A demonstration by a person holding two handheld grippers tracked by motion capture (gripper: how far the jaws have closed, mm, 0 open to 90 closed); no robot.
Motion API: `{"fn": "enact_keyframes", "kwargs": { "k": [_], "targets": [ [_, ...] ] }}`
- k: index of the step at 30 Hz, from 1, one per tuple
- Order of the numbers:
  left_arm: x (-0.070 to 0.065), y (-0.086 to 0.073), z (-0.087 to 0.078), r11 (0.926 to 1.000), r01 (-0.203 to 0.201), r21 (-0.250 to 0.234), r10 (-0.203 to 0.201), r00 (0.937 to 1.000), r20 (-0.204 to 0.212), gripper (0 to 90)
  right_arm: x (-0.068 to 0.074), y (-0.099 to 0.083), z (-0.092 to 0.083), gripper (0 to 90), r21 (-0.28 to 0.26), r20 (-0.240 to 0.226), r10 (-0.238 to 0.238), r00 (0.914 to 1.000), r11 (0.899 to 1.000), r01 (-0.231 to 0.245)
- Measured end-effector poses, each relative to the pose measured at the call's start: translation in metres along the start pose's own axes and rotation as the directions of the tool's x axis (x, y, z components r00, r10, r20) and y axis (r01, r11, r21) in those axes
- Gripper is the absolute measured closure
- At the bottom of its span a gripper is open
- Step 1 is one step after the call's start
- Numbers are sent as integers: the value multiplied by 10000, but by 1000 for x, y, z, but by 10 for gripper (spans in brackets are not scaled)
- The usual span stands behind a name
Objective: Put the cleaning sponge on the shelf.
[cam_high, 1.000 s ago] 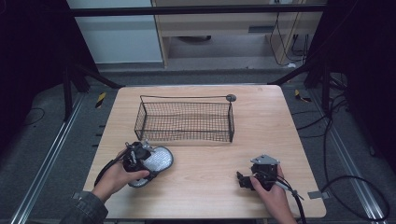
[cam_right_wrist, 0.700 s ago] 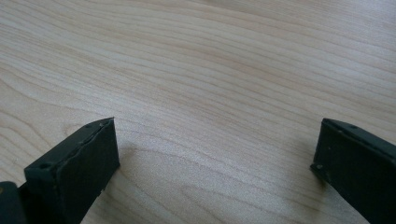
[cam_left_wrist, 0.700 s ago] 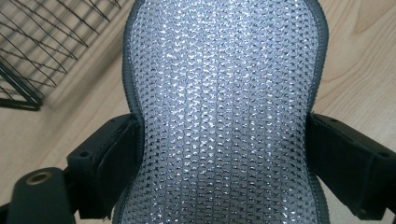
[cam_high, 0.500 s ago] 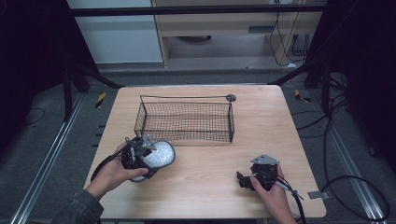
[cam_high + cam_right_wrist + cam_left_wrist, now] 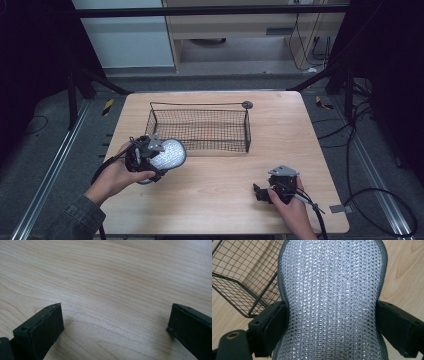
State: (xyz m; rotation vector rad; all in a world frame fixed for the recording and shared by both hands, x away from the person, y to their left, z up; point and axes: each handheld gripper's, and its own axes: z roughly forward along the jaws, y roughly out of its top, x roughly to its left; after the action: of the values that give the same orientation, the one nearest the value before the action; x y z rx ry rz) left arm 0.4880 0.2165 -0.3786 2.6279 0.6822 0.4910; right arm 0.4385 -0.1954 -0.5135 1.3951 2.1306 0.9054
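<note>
A silver mesh-covered oval pad [image 5: 167,154] with a dark rim hangs above the table's left side, just short of the black wire basket [image 5: 200,129]. My left gripper [image 5: 150,156] is shut on the pad. In the left gripper view the pad [image 5: 332,297] is squeezed between both jaws, and the basket [image 5: 244,282] lies to its upper left. My right gripper [image 5: 261,192] rests low at the table's front right, open. In the right gripper view its jaws stand wide apart over bare wood [image 5: 112,290] with nothing between them.
The wooden table [image 5: 300,130] ends close behind the right hand. A small grey round knob [image 5: 247,104] sits at the basket's far right corner. Cables trail from both grippers, and dark frame rails stand around the table.
My left gripper has lifted the silver pad and carried it up and to the right, toward the basket. The right gripper has stayed put.
</note>
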Motion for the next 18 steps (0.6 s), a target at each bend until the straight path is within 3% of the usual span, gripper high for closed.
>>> {"fn": "enact_keyframes", "kwargs": {
  "k": [12,18],
  "targets": [
    [13,24,-16,9980,-610,-160,607,9980,-173,116,0,0,1,3,-17,-30,7,10000,10000,-7],
    [20,31,-16,9962,-870,-89,867,9958,-296,118,0,1,1,3,-1,-10,5,10000,10000,-5]
  ]
}}
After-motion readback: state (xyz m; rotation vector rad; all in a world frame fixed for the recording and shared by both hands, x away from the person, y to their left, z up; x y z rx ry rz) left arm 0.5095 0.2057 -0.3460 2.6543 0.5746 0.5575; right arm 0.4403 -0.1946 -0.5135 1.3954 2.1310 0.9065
